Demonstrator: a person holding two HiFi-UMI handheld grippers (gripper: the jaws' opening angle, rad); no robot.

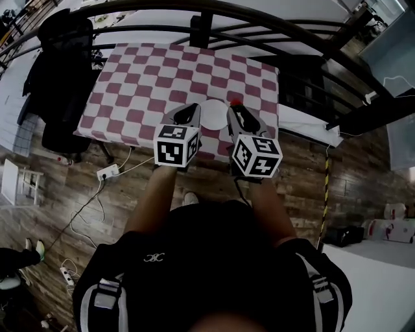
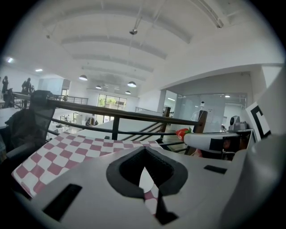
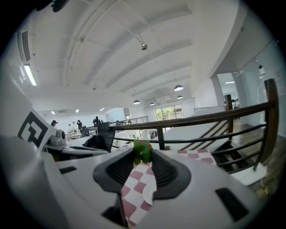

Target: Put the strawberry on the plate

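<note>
A small red strawberry [image 1: 235, 102] with green leaves [image 3: 142, 151] is pinched at the tips of my right gripper [image 1: 235, 107], which is shut on it above the checked table, just right of the white plate [image 1: 213, 115]. In the left gripper view the strawberry [image 2: 182, 133] pokes out at the end of the right gripper's white fingers [image 2: 210, 141]. My left gripper [image 1: 192, 109] hovers at the plate's left edge, its tips meeting with nothing held. Both grippers hang near the table's front edge, and they hide part of the plate.
The table carries a red-and-white checked cloth [image 1: 149, 78]. A black railing [image 1: 259, 19] runs behind it. A chair draped with a dark jacket [image 1: 58, 71] stands at the left. A power strip [image 1: 107, 172] and cables lie on the wooden floor.
</note>
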